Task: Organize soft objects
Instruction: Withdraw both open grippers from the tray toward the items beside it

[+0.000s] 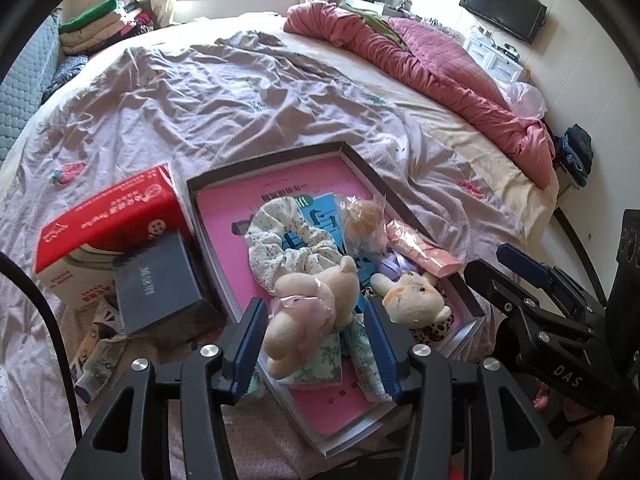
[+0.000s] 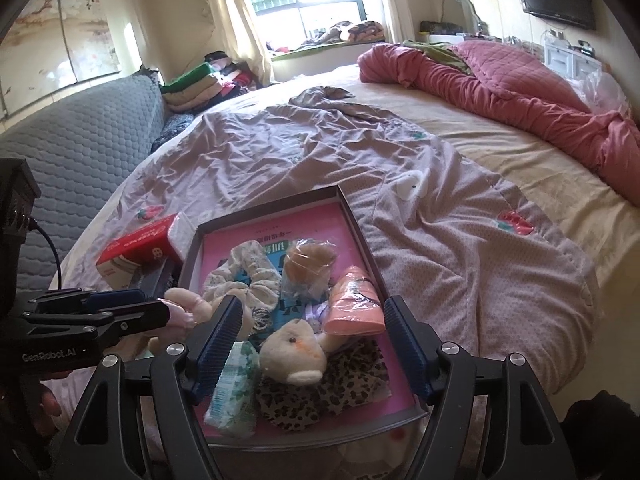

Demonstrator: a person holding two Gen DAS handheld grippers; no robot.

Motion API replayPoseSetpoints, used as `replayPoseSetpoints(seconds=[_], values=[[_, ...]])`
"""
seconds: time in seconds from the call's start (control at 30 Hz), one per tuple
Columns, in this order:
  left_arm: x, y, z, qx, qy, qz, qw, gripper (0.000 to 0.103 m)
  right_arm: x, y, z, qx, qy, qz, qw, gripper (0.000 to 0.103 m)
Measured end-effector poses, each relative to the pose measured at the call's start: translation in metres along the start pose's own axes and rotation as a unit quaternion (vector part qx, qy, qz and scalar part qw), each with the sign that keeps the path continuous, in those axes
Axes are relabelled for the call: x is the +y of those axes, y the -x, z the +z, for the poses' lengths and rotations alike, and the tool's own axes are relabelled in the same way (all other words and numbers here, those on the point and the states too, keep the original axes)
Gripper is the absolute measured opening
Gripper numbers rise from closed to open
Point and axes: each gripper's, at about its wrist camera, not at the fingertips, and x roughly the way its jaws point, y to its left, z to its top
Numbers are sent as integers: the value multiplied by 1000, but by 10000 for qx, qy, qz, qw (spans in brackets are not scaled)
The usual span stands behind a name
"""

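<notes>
Both tongs are standing open over the tray (image 1: 400, 196) on the bed (image 1: 200, 92): left tongs (image 1: 316, 340) straddling the cream plush (image 1: 312, 312), apparently untouched; right tongs (image 2: 312, 344) straddling the rabbit plush (image 2: 296, 352). Advice: be lifting straight, avoiding snagging the scrunchie (image 1: 288, 240).

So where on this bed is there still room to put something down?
Free: the wrinkled sheet beyond the tray, up to the pink quilt. The tray's far-left pink corner is bare too. Crowded: the tray's near half, and left of it by the red box.
</notes>
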Motion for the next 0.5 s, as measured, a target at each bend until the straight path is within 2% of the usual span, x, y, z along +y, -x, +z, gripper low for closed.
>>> replayPoseSetpoints(seconds=[0.5], values=[[-4, 57, -8, -434, 51, 146, 9989, 66, 2, 40, 6, -291, -61, -313, 9991, 75]])
